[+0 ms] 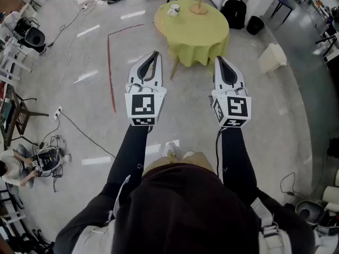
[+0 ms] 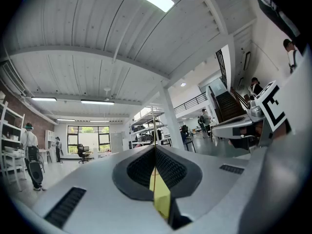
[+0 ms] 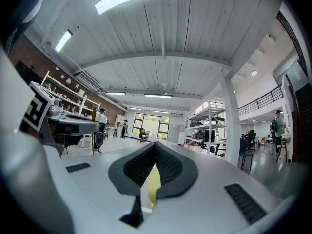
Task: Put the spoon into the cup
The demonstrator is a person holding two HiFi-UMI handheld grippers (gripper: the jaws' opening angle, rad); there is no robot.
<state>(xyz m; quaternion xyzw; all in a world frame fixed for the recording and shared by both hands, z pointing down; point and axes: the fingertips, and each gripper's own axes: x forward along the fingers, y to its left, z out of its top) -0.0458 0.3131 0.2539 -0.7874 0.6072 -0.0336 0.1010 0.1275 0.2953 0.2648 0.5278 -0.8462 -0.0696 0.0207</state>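
A white cup point(image 1: 174, 9) stands near the far left edge of a round table with a yellow-green cloth point(image 1: 193, 33), ahead of me in the head view. I cannot make out a spoon. Both grippers are held level in the air, well short of the table. My left gripper point(image 1: 155, 53) has its jaws pressed together with nothing between them; the left gripper view point(image 2: 155, 147) shows the pads meeting along one line. My right gripper point(image 1: 217, 59) is likewise shut and empty, its tips meeting in the right gripper view point(image 3: 156, 145).
A round wooden base with a pole point(image 1: 199, 7) stands on the table's far side. Red tape point(image 1: 110, 62) marks the floor left of the table. A black bag point(image 1: 234, 10) and a white box point(image 1: 272, 57) lie to the right. Cables and a chair point(image 1: 30, 36) sit at left.
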